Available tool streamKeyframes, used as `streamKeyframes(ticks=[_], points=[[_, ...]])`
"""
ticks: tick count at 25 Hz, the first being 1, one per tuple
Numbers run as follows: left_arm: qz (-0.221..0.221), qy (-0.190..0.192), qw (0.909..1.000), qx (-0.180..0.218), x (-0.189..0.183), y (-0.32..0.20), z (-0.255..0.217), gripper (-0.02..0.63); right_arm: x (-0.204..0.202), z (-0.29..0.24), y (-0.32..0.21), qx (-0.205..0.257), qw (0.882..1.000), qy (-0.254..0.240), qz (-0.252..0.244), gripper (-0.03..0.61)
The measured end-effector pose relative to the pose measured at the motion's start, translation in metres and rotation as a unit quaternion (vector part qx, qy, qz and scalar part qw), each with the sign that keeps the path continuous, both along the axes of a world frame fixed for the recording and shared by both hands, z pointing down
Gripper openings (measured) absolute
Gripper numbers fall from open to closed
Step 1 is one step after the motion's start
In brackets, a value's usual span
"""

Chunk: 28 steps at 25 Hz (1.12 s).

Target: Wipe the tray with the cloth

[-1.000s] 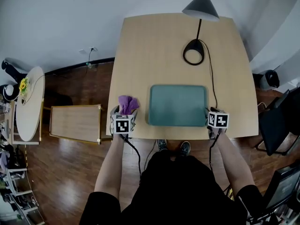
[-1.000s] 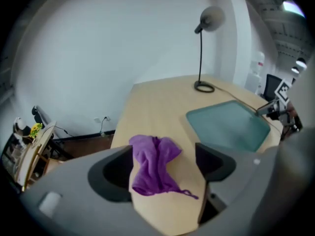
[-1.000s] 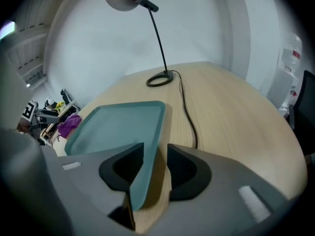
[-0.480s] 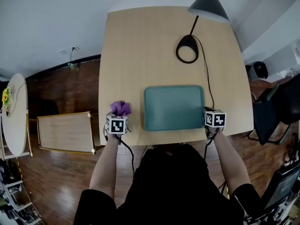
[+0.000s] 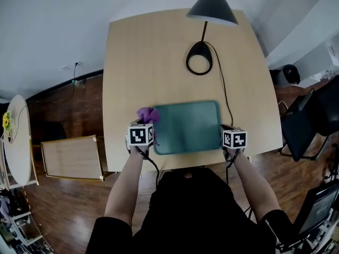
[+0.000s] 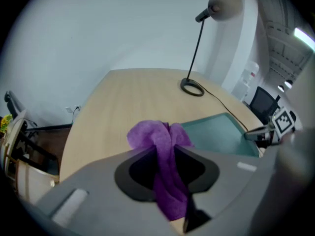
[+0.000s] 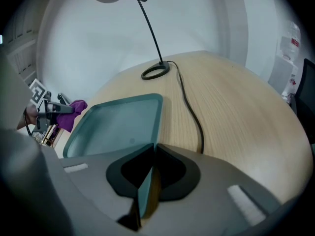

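A teal tray (image 5: 188, 126) lies on the wooden table (image 5: 137, 62) near its front edge. My left gripper (image 5: 144, 125) is shut on a purple cloth (image 5: 147, 114) right at the tray's left edge. In the left gripper view the cloth (image 6: 160, 136) hangs bunched between the jaws, which have just been closing on it, and the tray (image 6: 221, 132) lies to the right. My right gripper (image 5: 226, 129) is at the tray's right front corner. In the right gripper view it (image 7: 150, 173) is shut on the tray's rim (image 7: 147, 181).
A black desk lamp stands behind the tray on a ring base (image 5: 199, 64), and its cable (image 5: 225, 97) runs down past the tray's right side. A low wooden table (image 5: 71, 156) stands on the floor at left, a dark chair (image 5: 302, 126) at right.
The left gripper has closed on the purple cloth and carried it rightward to the tray's left edge. The right gripper has stayed at the tray's right corner.
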<state>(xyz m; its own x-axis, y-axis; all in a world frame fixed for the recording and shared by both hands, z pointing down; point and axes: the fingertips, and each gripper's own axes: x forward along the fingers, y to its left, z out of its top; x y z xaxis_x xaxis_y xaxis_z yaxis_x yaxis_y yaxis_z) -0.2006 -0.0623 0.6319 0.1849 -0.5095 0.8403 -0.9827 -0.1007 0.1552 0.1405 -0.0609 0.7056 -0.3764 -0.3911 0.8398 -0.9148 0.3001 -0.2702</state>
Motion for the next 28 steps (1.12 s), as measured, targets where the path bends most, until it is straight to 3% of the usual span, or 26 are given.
streamKeyframes(ticks=[2,5,10,16,21,25,28], points=[[0.001,-0.023,0.9995,-0.022,0.005,-0.014,0.008,0.123,-0.002,0.000,0.001,0.003,1.000,0.002,-0.005,0.023],[-0.004,-0.100,0.9931,-0.062,-0.011,-0.023,0.027,0.124,-0.005,-0.001,0.001,0.006,1.000,-0.001,-0.013,0.025],[0.007,-0.120,0.9903,-0.071,-0.005,-0.029,0.035,0.124,-0.010,-0.009,-0.002,0.015,0.999,0.003,-0.028,0.026],[0.037,-0.070,0.9923,-0.095,0.050,-0.031,0.041,0.123,-0.009,-0.009,0.002,0.016,0.999,0.002,-0.037,0.028],[0.103,-0.039,0.9899,-0.089,0.136,-0.049,0.042,0.123,-0.014,-0.009,0.003,0.015,0.999,-0.003,-0.042,0.029],[0.164,-0.024,0.9820,-0.091,0.209,-0.058,0.042,0.123,-0.016,-0.011,0.004,0.016,0.999,-0.008,-0.048,0.031],[0.158,0.038,0.9812,-0.104,0.259,-0.063,0.038,0.123,-0.019,-0.012,0.002,0.015,0.998,-0.015,-0.053,0.032]])
